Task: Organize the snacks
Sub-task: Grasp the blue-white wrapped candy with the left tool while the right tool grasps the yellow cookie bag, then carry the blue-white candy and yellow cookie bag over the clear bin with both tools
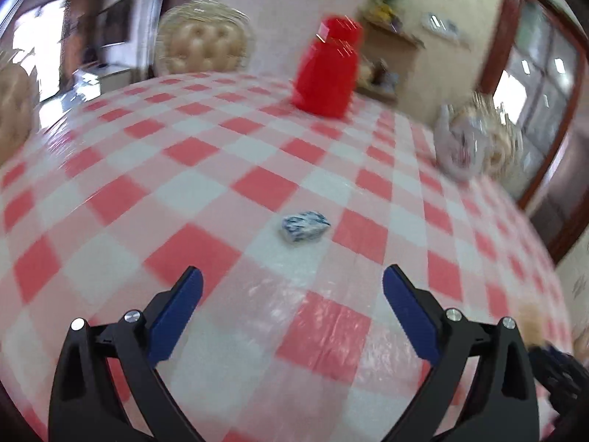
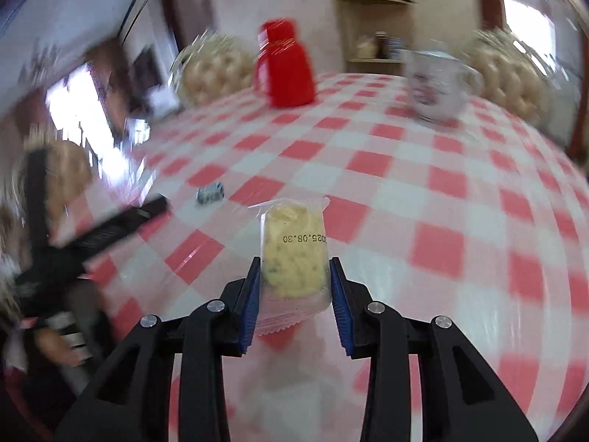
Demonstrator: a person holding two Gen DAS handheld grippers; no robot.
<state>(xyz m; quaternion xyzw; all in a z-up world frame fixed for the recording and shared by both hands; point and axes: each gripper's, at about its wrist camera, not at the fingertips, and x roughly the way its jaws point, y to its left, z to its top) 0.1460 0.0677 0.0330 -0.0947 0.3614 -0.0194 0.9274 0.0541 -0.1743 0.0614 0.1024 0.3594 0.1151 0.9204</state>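
My right gripper [image 2: 294, 265] is shut on a clear wrapped yellow snack cake [image 2: 292, 254] with a printed date, lifted above the checked tablecloth [image 2: 423, 191]. A small blue-and-white wrapped candy [image 1: 304, 227] lies on the cloth a short way ahead of my left gripper [image 1: 292, 280], which stands open with nothing between its blue pads. From the right wrist, the same candy [image 2: 210, 194] shows to the left, near the dark blurred left gripper [image 2: 121, 221] held in a hand. A red lidded jar [image 1: 327, 70] stands at the table's far side, as does a white mug [image 2: 436, 86].
Cream tufted chairs [image 1: 204, 46] ring the round table. A wooden shelf [image 2: 371, 29] with jars stands by the far wall. A glass-paned door [image 1: 541, 103] is at the right. The white mug [image 1: 462, 147] sits near the table's right edge in the left wrist view.
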